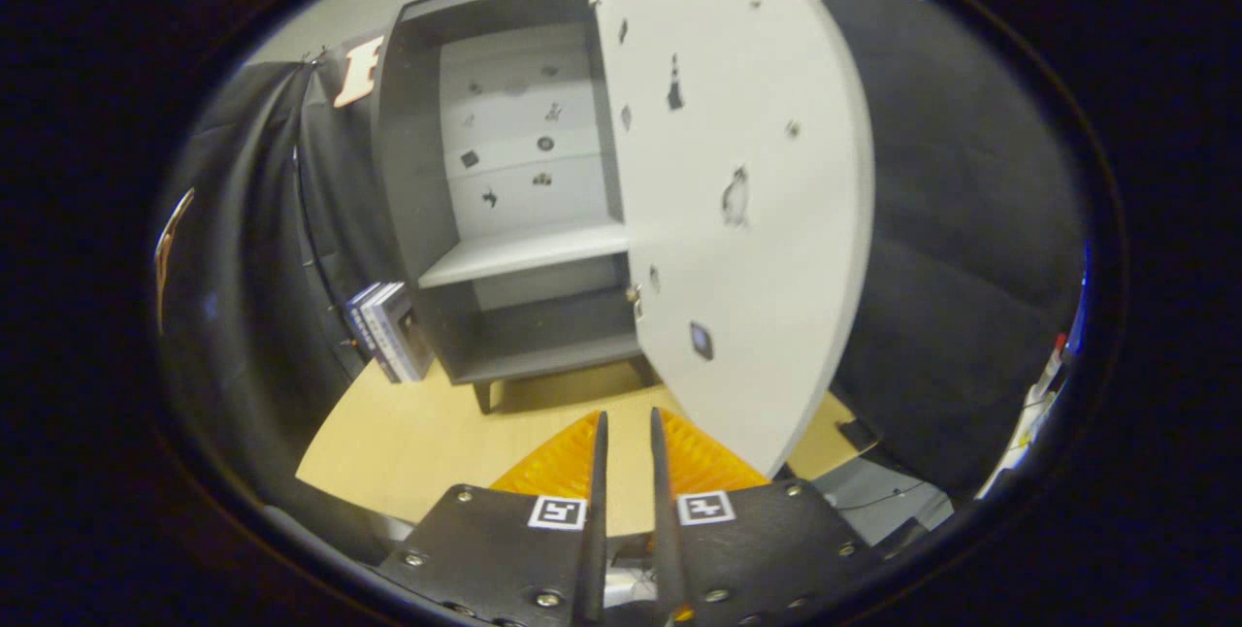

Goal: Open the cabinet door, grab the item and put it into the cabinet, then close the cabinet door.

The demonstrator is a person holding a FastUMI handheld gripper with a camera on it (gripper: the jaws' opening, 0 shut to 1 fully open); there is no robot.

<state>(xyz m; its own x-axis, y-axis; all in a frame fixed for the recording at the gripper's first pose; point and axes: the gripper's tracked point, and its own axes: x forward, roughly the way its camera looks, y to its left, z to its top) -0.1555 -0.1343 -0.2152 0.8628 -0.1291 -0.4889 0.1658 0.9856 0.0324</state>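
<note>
A dark grey open-fronted cabinet [514,219] stands on a pale wooden tabletop [427,433], well beyond the gripper [627,433]. Its flat white door [747,219], dotted with small dark stickers, is swung wide open toward the camera on the right side. Inside, a pale grey shelf [529,253] divides the cabinet into an upper and a lower compartment; no object can be made out on either level. A few upright books [388,328] lean just left of the cabinet's base. The gripper's two fingers sit close together with a narrow gap between them, holding nothing, above the tabletop just ahead of the door's lower edge.
</note>
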